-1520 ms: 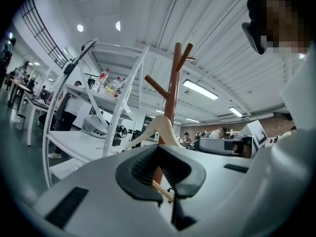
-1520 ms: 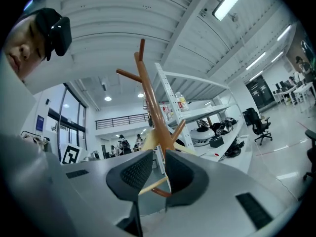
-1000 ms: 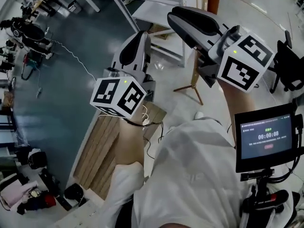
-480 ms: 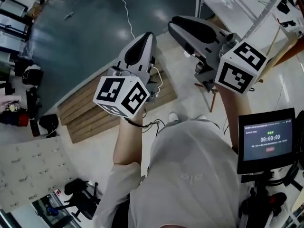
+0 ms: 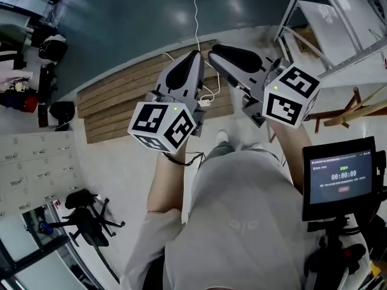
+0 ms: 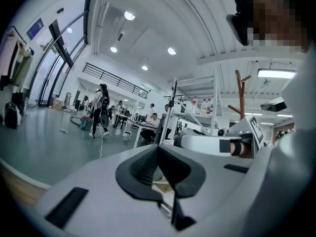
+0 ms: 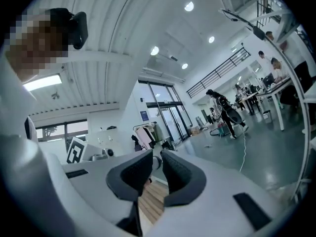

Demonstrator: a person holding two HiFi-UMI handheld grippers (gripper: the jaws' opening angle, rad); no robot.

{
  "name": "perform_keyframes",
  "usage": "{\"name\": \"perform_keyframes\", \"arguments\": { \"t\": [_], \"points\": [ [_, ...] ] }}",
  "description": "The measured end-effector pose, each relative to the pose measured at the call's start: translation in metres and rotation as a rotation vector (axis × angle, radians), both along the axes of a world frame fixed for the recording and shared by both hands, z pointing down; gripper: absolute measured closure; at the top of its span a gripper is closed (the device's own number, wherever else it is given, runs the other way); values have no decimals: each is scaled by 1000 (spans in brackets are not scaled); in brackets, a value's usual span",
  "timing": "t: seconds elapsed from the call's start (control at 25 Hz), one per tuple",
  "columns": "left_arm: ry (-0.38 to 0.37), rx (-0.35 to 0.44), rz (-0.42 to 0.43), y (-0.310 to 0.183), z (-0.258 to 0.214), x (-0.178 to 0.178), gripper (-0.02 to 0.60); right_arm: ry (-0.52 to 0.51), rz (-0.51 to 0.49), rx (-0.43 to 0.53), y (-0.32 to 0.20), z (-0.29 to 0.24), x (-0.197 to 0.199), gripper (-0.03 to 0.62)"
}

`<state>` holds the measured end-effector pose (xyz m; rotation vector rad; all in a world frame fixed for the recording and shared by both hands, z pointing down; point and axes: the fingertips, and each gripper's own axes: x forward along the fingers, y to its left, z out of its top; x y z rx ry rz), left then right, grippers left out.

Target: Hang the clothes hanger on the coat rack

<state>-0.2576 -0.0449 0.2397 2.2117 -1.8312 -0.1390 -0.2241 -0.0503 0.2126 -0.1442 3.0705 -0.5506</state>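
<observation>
big open hall, wooden pallet [image 5: 121, 101] underfoot. left gripper [image 6: 158, 149] jaws closed, empty; right gripper [image 7: 156, 156] jaws a thin slit apart, empty. coat rack [image 6: 240, 95] stands beyond the right gripper; hanger not in view. risk: if the hook sits shallow on a prong, it could slip off unseen.

Bright, even glow from ceiling lights [image 6: 129, 16]; gripper views bend toward dark round edges; nearest parts soft.

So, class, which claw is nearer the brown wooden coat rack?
The right claw, on the side of the brown wooden coat rack; the left claw lies farther.
</observation>
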Motion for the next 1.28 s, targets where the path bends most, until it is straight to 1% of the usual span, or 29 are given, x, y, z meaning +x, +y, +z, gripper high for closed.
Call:
{"name": "perform_keyframes", "arguments": {
  "t": [0.2, 0.32, 0.48, 0.68, 1.0, 1.28],
  "points": [
    [34, -46, -28, 11, 0, -23, 577, 36, -13, -36, 5, 0, -23, 528],
    [52, -66, -37, 12, 4, -29, 577, 51, -16, -53, 5, 4, -27, 528],
    [72, -89, -30, 16, 19, -20, 577, 65, -21, -79, 9, 18, -21, 528],
    [67, -118, -13, 15, 44, -3, 576, 81, -19, -107, 8, 51, -7, 528],
    [84, -146, -1, 16, 46, 3, 577, 90, -17, -118, 6, 46, -7, 528],
    [77, -142, 2, 13, 41, 3, 577, 95, -14, -126, 5, 45, -6, 528]
  ]
}}
